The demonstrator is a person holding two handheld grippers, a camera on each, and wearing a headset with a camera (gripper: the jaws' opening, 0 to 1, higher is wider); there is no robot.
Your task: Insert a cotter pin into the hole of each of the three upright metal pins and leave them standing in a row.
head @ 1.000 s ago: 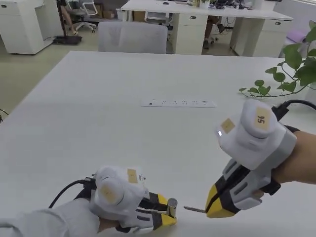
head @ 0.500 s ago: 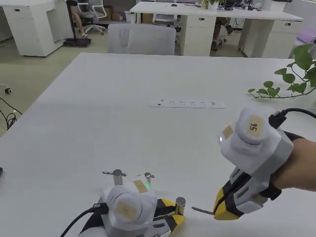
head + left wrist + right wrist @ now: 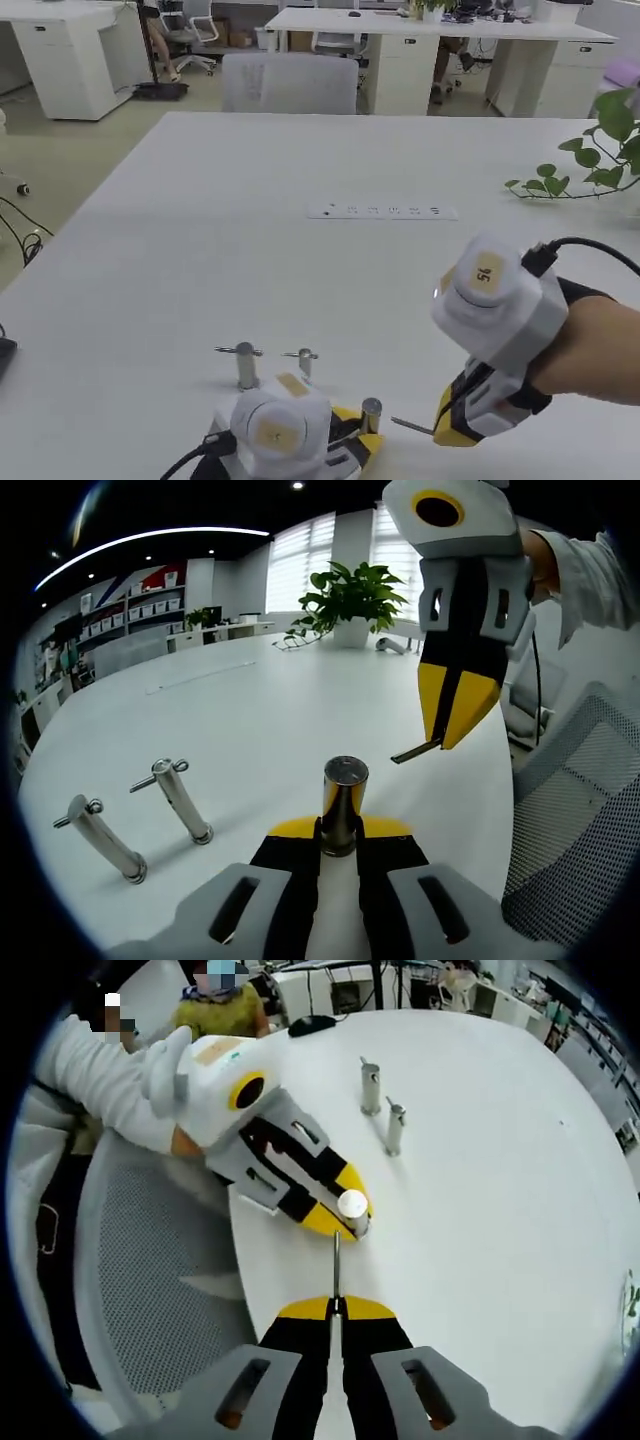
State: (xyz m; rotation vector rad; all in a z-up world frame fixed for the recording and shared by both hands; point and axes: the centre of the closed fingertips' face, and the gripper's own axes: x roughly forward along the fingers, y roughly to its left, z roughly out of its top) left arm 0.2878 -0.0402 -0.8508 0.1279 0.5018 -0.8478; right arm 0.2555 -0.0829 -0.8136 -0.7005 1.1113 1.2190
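Pinching an upright metal pin (image 3: 343, 798) low on its shaft, the left claw (image 3: 340, 832) holds it standing at the tabletop's (image 3: 300, 270) near edge. Beside it, the right claw (image 3: 336, 1312) is pressed together on a cotter pin (image 3: 336, 1265), whose free tip points at the pin's top, just short of it. Beyond stand two more pins (image 3: 246, 366), each crossed by its own cotter. Farther off lie a power strip (image 3: 382, 211) and a plant (image 3: 590, 150).
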